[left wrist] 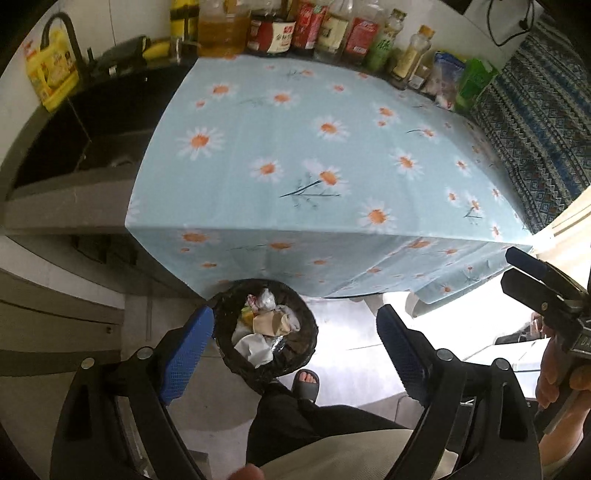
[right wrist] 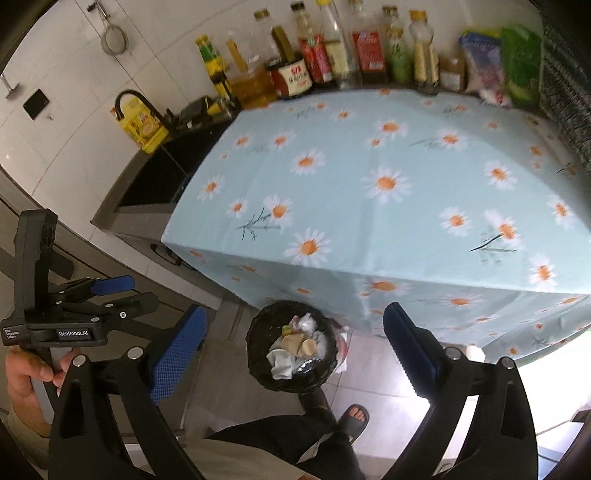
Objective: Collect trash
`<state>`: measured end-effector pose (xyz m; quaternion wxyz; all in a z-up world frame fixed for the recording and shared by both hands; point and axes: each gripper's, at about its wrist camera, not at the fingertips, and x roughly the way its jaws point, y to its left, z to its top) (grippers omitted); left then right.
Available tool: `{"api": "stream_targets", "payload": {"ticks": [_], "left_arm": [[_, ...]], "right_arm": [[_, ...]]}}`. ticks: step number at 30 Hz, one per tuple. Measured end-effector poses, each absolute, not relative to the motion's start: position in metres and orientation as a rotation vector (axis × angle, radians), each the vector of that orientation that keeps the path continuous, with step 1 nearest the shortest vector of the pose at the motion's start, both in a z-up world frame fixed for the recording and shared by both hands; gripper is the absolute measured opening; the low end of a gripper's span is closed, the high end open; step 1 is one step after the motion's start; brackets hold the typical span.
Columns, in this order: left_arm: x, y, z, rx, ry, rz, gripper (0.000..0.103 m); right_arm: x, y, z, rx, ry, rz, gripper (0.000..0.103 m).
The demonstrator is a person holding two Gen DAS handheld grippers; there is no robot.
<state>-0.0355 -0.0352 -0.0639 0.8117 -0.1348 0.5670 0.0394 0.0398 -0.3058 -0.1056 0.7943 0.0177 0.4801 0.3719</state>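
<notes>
A round bin lined with a black bag stands on the floor against the front of the table. Inside it lie crumpled white paper, a tan cup and other scraps. My left gripper hangs above the bin, open, with nothing between its blue pads. My right gripper is open too and holds nothing, with the bin showing between its fingers. Each gripper appears in the other's view: the left gripper at the left edge, the right gripper at the right edge. No trash shows on the daisy tablecloth.
Bottles and jars line the table's far edge, with packets at its right end. A dark sink with a black faucet lies to the left. The person's sandalled foot stands beside the bin.
</notes>
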Motion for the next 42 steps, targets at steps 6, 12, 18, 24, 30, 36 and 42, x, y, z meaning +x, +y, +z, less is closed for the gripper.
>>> {"api": "stream_targets", "payload": {"ticks": [6, 12, 18, 24, 30, 36, 42], "left_arm": [[-0.042, -0.063, -0.033, -0.26, 1.141, 0.076, 0.096], [-0.048, -0.094, -0.003, -0.183, 1.071, 0.093, 0.096], [-0.048, -0.111, 0.01, -0.158, 1.053, 0.085, 0.096], [-0.053, -0.118, 0.016, -0.16, 1.036, 0.105, 0.096], [-0.061, -0.117, 0.019, -0.171, 1.022, 0.111, 0.096], [-0.064, -0.115, 0.02, -0.189, 1.012, 0.118, 0.096], [-0.066, -0.113, 0.019, -0.187, 1.011, 0.128, 0.096]], "right_arm": [[0.032, -0.34, -0.081, 0.045, 0.955, 0.801, 0.098], [0.021, -0.367, -0.063, 0.04, 0.894, 0.812, 0.098], [0.021, -0.388, -0.054, 0.051, 0.849, 0.786, 0.098], [0.025, -0.406, -0.047, 0.086, 0.824, 0.777, 0.098], [0.027, -0.409, -0.044, 0.082, 0.819, 0.782, 0.098], [0.023, -0.406, -0.044, 0.076, 0.82, 0.782, 0.098], [0.023, -0.404, -0.043, 0.06, 0.826, 0.776, 0.098]]}}
